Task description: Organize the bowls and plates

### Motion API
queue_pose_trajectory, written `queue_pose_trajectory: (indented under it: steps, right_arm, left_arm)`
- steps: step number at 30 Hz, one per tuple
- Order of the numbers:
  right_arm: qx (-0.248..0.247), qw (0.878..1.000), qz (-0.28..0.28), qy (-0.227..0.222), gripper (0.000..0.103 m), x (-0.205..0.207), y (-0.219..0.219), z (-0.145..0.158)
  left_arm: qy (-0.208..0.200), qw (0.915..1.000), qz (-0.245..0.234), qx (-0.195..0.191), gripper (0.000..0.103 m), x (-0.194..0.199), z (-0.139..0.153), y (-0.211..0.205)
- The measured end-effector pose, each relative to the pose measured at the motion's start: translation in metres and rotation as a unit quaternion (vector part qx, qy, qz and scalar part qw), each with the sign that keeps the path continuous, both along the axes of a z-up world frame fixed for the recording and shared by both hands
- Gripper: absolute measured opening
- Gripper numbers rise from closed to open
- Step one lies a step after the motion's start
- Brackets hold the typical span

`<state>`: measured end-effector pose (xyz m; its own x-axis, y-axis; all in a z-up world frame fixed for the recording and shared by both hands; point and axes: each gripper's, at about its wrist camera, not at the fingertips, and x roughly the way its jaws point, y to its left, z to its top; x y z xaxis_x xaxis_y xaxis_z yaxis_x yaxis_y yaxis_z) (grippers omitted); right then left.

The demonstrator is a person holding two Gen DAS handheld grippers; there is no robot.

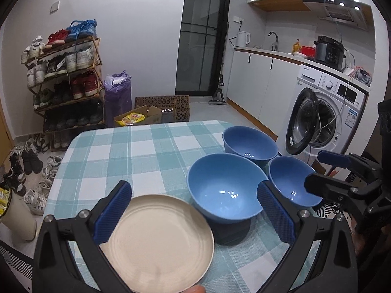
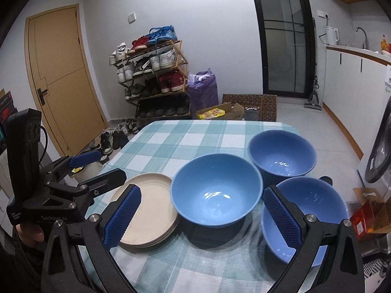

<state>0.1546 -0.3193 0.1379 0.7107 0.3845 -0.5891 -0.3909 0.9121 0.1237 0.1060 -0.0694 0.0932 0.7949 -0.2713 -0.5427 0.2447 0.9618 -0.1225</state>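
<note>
Bowls of smooth matte blue plastic, three in all, sit upright on a bench draped in a teal-and-white checked woven cloth (image 2: 171, 144). The largest round blue bowl (image 2: 216, 189) stands at the centre, a deeper blue bowl (image 2: 282, 153) behind it toward the far right corner, and a third blue bowl (image 2: 315, 202) at the near right edge; the three stand close together. Just left of the largest bowl lies a low stack of round cream plates (image 2: 149, 210) with faint concentric ridges and a matte, grainy finish.

The left gripper (image 1: 193, 213), black-framed with blue ribbed pads, hangs above the cream plates with its fingers spread wide, gripping nothing. The right gripper (image 2: 201, 216) is likewise spread apart and empty, one finger across the plates' edge, the other before the near right bowl.

Beyond the bench, a wooden shoe rack (image 2: 156, 78) crowded with trainers lines a pale wall beside a tan wooden door (image 2: 61, 73). A white front-loading washing machine (image 1: 325, 112), its porthole door ajar, sits under a white kitchen counter (image 1: 268, 53).
</note>
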Motion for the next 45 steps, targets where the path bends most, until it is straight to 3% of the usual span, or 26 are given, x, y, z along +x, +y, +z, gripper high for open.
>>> queue_pose_trajectory:
  steps: [17,37,45]
  right_arm:
    - [-0.010,0.999,-0.045,-0.027,0.102,0.013,-0.050,0.042]
    - [-0.021,0.996,-0.089,-0.014,0.102,0.068,-0.076,0.053]
    - [-0.019,0.995,-0.102,0.005,0.102,0.097,-0.085,0.044]
  left_arm:
    - [-0.024,0.9994,-0.009,0.022,0.103,0.034,0.024,-0.039]
    - [-0.008,0.9995,-0.024,0.017,0.103,0.098,0.028,-0.062]
    - [0.014,0.9992,-0.026,0.027,0.103,0.125,0.015,-0.069]
